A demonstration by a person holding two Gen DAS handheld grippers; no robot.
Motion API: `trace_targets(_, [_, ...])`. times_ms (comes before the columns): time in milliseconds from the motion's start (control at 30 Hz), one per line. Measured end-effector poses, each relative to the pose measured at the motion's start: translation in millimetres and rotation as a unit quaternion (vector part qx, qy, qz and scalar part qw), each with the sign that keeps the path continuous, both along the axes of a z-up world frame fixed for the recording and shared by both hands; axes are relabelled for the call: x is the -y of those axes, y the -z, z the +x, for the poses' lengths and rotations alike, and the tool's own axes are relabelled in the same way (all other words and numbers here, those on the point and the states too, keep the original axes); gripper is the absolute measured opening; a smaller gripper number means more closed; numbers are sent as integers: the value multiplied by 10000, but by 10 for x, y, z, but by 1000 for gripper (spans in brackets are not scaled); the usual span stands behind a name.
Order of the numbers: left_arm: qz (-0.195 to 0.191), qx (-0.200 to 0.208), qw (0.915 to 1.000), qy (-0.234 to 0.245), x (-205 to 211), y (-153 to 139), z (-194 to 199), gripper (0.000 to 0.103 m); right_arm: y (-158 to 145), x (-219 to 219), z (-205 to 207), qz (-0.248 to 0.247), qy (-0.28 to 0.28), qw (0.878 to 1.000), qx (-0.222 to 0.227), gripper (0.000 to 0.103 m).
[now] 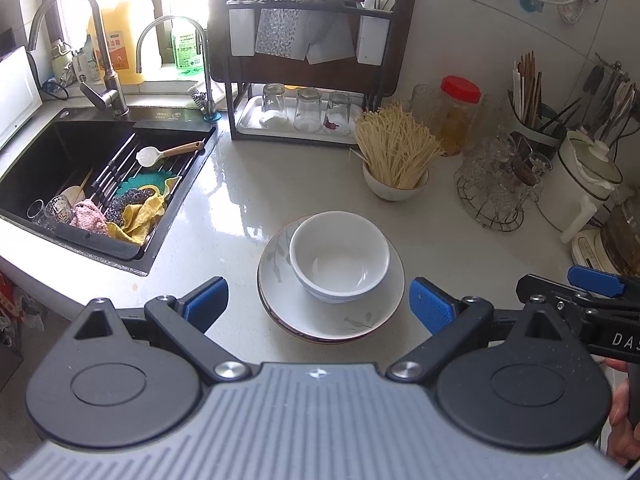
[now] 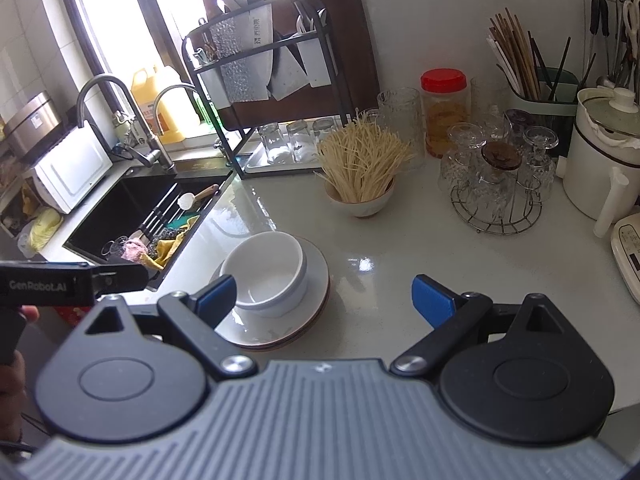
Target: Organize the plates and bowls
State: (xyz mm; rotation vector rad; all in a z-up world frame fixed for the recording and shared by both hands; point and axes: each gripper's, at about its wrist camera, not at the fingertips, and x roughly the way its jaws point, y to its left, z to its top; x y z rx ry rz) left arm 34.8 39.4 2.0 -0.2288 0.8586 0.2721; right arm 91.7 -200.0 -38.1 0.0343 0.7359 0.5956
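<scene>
White bowl (image 1: 339,258) stacked on plates (image 1: 332,320) at 12 o'clock (apparently done). Left gripper (image 1: 318,306) and right gripper (image 2: 324,300) wide open, empty.

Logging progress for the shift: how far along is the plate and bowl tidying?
Done: white bowl sits in the stacked plates on the countertop. In hand: nothing; left gripper and right gripper are open and empty. Left: where the stack goes isn't shown.

Black linkage arms, silver screws, blue ribbed fingers (image 1: 434,306), grey ridged body, "GenRobot.AI" lettering.
</scene>
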Motion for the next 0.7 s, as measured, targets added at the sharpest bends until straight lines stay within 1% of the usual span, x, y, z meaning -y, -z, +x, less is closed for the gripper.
trace_targets(333, [-24,56,9999,-91,-49,-28,-30,99,-21,0,-31,-27,46,9999,90,96])
trace_targets(433, [-27,97,9999,-9,-7,-44,-37,99,-31,-5,-57,-25,3,9999,155,96])
trace_targets(700, [-49,84,9999,137,57,-27,-53,99,-50,16,-35,20,25,9999,153,96])
